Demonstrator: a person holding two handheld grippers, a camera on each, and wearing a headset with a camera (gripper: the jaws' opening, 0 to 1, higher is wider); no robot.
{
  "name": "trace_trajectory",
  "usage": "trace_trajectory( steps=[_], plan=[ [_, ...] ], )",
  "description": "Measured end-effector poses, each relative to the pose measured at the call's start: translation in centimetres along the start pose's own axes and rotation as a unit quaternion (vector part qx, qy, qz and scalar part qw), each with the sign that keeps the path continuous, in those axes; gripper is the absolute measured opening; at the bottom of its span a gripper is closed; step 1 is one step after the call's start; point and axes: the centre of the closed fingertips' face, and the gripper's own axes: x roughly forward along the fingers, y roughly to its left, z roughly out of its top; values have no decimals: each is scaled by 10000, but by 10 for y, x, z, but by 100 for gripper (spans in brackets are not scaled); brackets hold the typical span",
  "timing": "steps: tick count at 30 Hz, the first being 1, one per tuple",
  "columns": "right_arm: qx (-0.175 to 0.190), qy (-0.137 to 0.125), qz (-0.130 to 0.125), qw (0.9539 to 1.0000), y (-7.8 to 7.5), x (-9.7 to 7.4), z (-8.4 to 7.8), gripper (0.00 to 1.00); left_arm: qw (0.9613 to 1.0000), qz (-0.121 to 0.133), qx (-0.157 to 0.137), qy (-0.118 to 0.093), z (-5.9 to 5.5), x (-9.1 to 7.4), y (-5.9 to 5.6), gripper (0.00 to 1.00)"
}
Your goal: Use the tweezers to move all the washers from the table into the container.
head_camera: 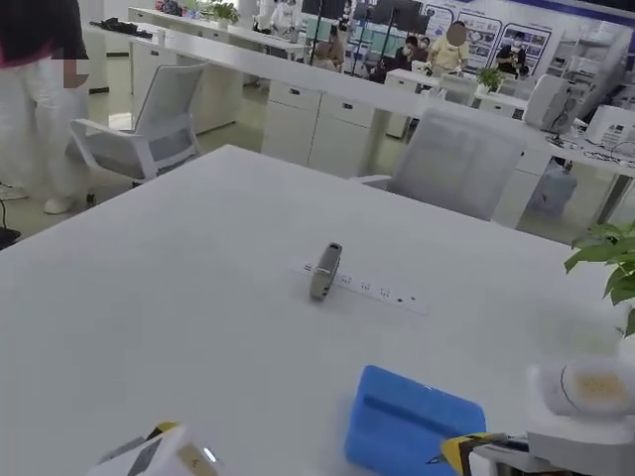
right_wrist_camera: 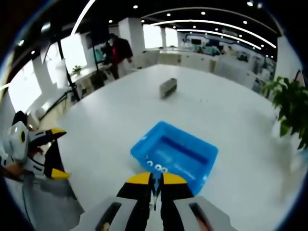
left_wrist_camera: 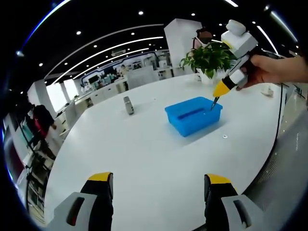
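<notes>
While one washer [left_wrist_camera: 224,136] is seen lying on the white table [left_wrist_camera: 144,159] just beside the blue container [left_wrist_camera: 192,115], on the side facing the table's edge, several more washers [right_wrist_camera: 157,167] are gathered inside the container against its near wall. The tweezers [right_wrist_camera: 155,191] are clamped between the shut jaws of the right gripper [right_wrist_camera: 153,179], and their tips are held just above one corner of the container. Whether anything is pinched in the tips cannot be told. The right gripper is grasped by a hand [left_wrist_camera: 264,70] raised above the container. The left gripper [left_wrist_camera: 160,177] is held well apart from the container, back near the table's edge, with its jaws spread wide and nothing between them. Beyond the container, toward the middle of the table, a grey device [head_camera: 324,270] is stood on a white power strip [head_camera: 382,290]. A potted plant [left_wrist_camera: 209,57] is placed behind the container near the table's far side. Well beyond the container, past the table's far edge, grey chairs [head_camera: 149,124] are drawn up.
</notes>
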Motion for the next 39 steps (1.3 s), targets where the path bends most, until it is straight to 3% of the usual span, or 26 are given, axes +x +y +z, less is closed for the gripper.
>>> trace_trajectory(
  steps=[8, 19, 39],
  plan=[
    [27, 284, 34, 9996, 4, 3, -32, 3, 10000, -16, 4, -1, 0, 0, 0, 79],
    [6, 638, 89, 9979, 14, 9, -63, 3, 10000, -14, -18, -16, 0, -1, 0, 79],
    [-50, 1031, -16, 9947, 12, 20, -76, 3, 10000, -62, -36, -23, 1, 0, -2, 79]
  ],
)
